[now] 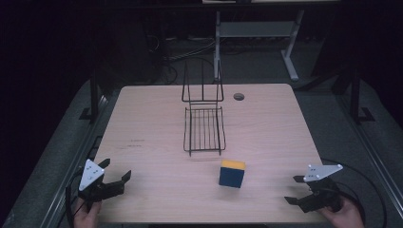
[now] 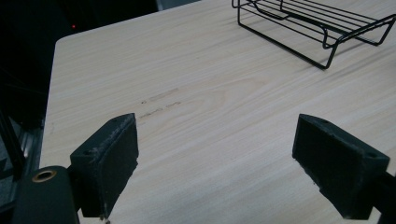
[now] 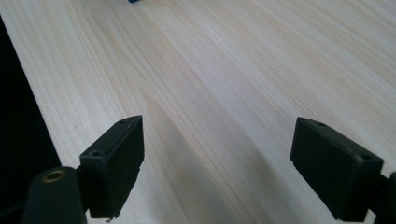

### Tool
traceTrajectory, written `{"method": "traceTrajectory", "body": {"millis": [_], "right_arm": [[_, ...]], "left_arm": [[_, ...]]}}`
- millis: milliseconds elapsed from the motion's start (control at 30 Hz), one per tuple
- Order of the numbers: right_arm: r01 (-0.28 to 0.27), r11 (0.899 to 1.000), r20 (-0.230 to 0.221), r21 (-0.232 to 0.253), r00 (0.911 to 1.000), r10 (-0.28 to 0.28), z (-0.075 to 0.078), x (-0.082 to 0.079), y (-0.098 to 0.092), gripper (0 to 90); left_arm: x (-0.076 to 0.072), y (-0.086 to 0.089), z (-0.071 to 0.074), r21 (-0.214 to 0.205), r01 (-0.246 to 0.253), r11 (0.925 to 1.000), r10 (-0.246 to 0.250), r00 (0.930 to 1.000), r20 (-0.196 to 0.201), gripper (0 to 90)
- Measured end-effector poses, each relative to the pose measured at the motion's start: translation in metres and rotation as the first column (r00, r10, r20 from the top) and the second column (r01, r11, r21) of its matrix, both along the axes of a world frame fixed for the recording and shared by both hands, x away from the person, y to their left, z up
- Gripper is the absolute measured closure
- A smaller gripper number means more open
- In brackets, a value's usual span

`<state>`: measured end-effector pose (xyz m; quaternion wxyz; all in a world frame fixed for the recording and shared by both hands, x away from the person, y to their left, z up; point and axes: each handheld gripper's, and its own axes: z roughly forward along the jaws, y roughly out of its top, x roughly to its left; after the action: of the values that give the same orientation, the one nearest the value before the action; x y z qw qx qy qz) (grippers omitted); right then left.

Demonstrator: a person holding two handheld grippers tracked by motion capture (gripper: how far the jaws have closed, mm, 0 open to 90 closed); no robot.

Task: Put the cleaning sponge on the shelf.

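A dark blue box with a yellow top (image 1: pixel 232 173) stands upright on the pale wooden table (image 1: pixel 152 128), near the front and a little right of centre. Behind it a black wire rack (image 1: pixel 204 127) lies flat with a raised wire back; its front corner reaches into the left gripper view (image 2: pixel 322 28). My left gripper (image 1: pixel 115 172) rests open at the table's front left corner, nothing between its jaws (image 2: pixel 217 161). At the front right my right gripper (image 1: pixel 294 190) is open too, over bare wood (image 3: pixel 217 163). A blue sliver of the box (image 3: pixel 133 1) peeks at that view's top edge.
A round cable hole (image 1: pixel 238 97) sits near the table's far edge, right of the rack. Beyond the table stand white desk legs (image 1: pixel 290 57) and loose cables on a dark floor. Metal rails run along both sides of the table.
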<state>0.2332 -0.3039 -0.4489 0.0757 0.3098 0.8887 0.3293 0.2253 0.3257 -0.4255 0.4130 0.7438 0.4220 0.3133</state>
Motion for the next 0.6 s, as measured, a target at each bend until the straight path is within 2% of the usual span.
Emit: {"method": "traceTrajectory", "body": {"millis": [233, 433, 600], "right_arm": [[-0.038, 0.999, 0.004, 0.002, 0.9993, 0.038, 0.004, 0.001, 0.011, 17.2], [-0.071, 0.997, 0.007, 0.024, 0.9974, 0.071, 0.011, 0.004, 0.023, 17.2], [-0.099, 0.995, 0.008, 0.013, 0.9951, 0.099, 0.015, 0.009, 0.034, 16.4]], "left_arm": [[0.001, -0.001, 0.0, 0.002, 0.0, 1.0, 0.0, 1.0, -0.002, 13.9], [0.0, 0.0, -0.001, 0.0, 0.0, 1.0, 0.0, 1.0, -0.001, 13.9], [-0.001, 0.001, -0.001, -0.003, -0.003, 1.0, 0.003, 1.0, 0.001, 13.9]]}}
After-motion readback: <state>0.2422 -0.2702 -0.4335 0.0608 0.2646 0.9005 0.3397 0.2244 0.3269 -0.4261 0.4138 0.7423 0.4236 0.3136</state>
